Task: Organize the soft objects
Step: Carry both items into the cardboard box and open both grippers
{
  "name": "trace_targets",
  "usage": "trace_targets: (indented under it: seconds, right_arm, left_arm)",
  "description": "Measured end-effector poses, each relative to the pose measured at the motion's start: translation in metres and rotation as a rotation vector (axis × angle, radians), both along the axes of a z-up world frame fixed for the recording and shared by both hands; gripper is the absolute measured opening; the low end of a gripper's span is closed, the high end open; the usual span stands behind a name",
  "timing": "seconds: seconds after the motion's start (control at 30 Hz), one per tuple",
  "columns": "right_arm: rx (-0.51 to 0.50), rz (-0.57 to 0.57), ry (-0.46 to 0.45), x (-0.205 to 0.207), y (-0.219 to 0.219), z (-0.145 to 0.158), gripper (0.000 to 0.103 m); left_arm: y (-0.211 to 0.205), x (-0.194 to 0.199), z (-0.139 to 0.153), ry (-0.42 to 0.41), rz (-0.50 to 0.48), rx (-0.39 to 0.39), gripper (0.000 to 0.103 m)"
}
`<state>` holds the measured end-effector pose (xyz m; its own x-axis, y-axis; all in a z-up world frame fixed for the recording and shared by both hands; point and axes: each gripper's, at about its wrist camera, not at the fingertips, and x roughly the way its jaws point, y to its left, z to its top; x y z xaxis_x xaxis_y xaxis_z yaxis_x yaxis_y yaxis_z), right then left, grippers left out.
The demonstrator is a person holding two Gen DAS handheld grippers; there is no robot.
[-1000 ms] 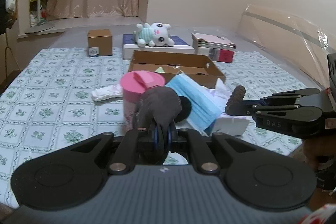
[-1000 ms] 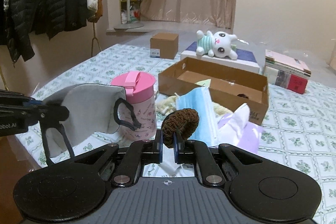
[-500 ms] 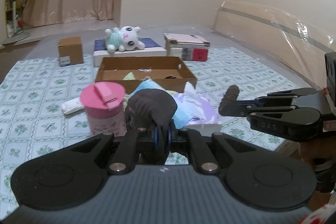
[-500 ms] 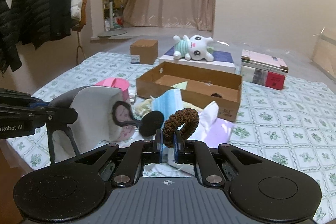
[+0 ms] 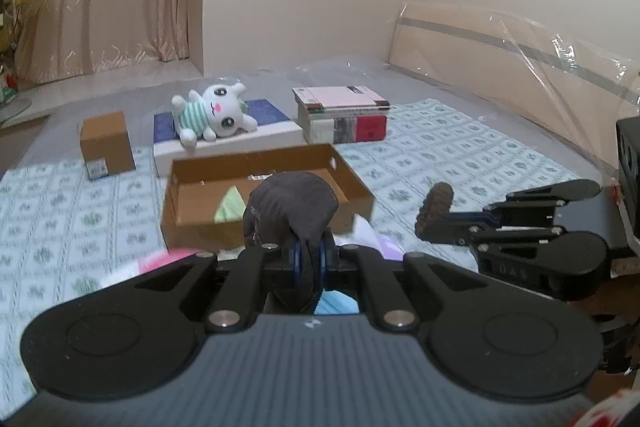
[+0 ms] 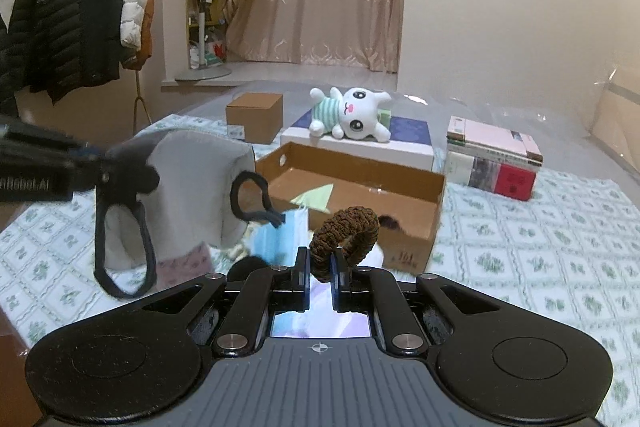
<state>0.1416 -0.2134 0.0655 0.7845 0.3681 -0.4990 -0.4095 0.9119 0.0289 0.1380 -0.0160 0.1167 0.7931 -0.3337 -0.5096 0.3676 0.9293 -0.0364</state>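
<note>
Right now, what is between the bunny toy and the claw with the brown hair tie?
In the right wrist view, the open cardboard box sits between the bunny toy and the right claw holding the hair tie.

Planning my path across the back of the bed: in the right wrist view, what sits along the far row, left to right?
small closed cardboard box → plush bunny lying on a flat white box → stack of books.

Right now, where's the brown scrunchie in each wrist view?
Left wrist: brown scrunchie at right of centre, pinched at the tip of the right gripper.
Right wrist: bottom centre, standing up between that gripper's own fingers.
Shared landmark: open cardboard box just behind it.
</note>
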Motion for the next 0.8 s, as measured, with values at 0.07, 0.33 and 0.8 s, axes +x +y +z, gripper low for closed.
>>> trace_targets:
  seconds: [0.07, 0.33, 0.8]
  right_arm:
    - [-0.009, 0.008, 0.0, 0.017, -0.001, 0.001, 0.01]
    - [-0.014, 0.024, 0.041, 0.102, -0.006, -0.002, 0.01]
    - [-0.003, 0.037, 0.175, 0.238, 0.005, -0.033, 0.01]
  left_arm:
    - [0.002, 0.023, 0.007, -0.006, -0.011, 0.017, 0.007]
    - [0.01, 0.131, 0.015, 0.016, -0.024, 0.092, 0.007]
    - [0.02, 0.276, -0.028, 0.103, -0.001, 0.184, 0.007]
